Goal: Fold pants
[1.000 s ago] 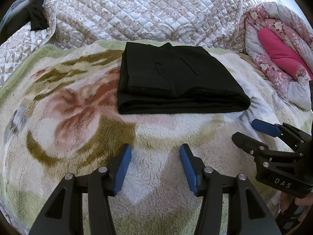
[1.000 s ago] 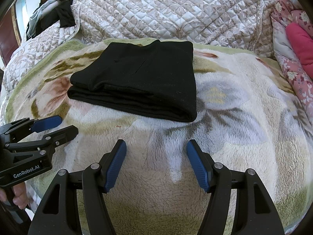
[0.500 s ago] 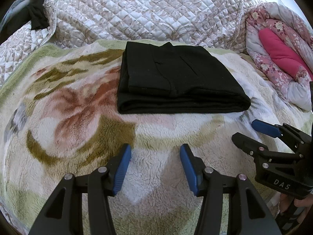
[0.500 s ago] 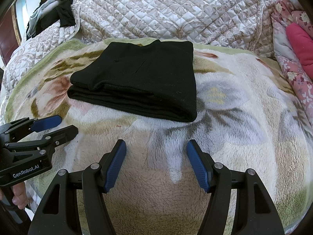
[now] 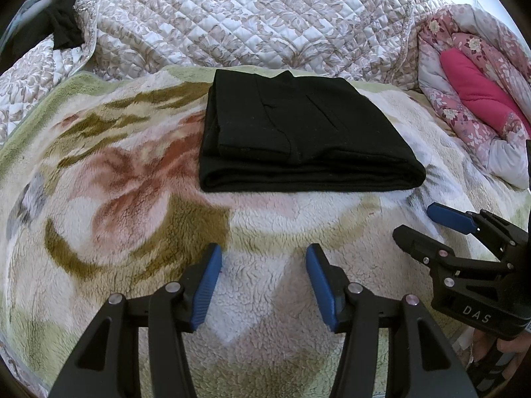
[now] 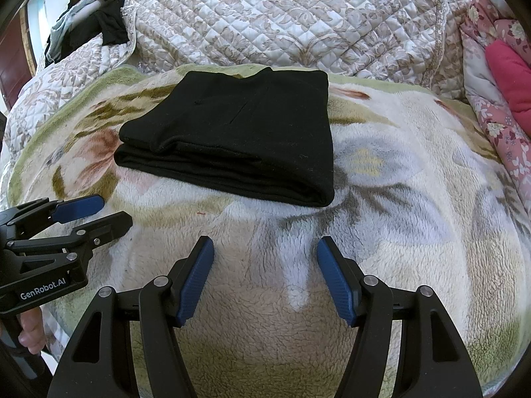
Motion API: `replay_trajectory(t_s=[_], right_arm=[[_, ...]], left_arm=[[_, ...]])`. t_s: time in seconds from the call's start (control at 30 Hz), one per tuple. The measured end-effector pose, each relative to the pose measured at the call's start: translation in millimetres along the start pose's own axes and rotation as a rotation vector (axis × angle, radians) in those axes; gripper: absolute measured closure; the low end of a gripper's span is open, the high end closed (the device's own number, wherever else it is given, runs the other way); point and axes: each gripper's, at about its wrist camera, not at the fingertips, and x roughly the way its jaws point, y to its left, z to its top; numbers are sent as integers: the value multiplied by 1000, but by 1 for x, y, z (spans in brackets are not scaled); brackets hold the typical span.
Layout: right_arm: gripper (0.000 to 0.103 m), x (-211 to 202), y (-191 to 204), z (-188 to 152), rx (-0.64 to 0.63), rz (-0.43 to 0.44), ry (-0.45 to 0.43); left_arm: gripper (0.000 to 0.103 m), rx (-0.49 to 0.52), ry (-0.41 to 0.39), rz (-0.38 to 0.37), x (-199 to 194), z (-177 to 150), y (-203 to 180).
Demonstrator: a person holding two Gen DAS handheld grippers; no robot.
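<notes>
The black pants (image 5: 298, 132) lie folded into a flat rectangular stack on the floral fleece blanket (image 5: 116, 199), toward its far side; they also show in the right wrist view (image 6: 239, 139). My left gripper (image 5: 262, 255) is open and empty, held over the blanket well short of the pants. My right gripper (image 6: 264, 245) is open and empty, also short of the pants. Each gripper shows in the other's view: the right gripper (image 5: 418, 222) at the right edge, the left gripper (image 6: 109, 210) at the left edge.
A quilted beige bedspread (image 5: 249, 16) rises behind the pants. A pink floral quilt (image 5: 471, 76) is bunched at the right. Dark and grey clothes (image 6: 93, 20) hang at the far left. The blanket (image 6: 415, 182) lies flat around the pants.
</notes>
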Motion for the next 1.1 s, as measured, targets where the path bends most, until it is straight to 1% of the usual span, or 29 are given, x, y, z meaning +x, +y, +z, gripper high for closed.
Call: replay_trajectory(t_s=[1.1], right_arm=[[38, 0, 1, -1, 0, -4, -2]], left_arm=[[46, 10, 2, 8, 1, -2, -2]])
